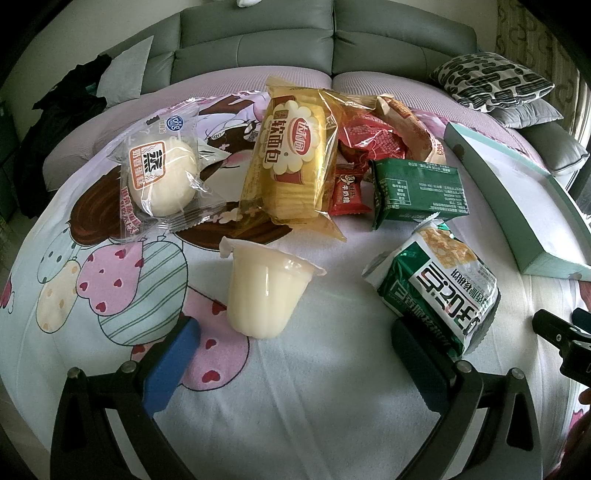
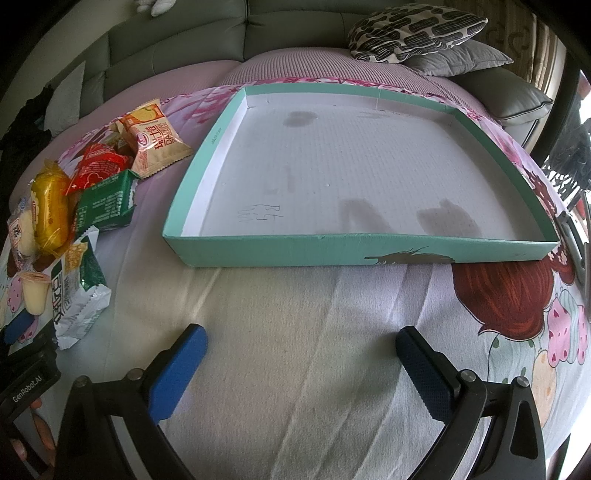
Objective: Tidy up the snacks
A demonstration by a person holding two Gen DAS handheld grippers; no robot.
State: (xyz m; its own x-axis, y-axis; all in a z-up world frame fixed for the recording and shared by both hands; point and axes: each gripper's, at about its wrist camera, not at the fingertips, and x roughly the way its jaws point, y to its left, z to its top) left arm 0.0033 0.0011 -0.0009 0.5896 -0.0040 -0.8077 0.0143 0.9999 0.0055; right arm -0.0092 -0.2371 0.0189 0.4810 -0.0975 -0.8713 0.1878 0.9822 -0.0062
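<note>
Snacks lie on a cartoon-print sheet. A pale jelly cup stands just ahead of my open left gripper, between its blue pads but untouched. Behind it lie a wrapped steamed bun, a yellow bread pack, red candy packs, a green box and a green-white cracker bag. My right gripper stands open over bare sheet, in front of an empty teal box lid. The snack pile sits far left in the right wrist view.
A grey sofa backs the surface. A black-and-white patterned cushion and a grey one rest at the back right. Dark clothing lies at the far left. The teal box lid's edge runs along the right of the left wrist view.
</note>
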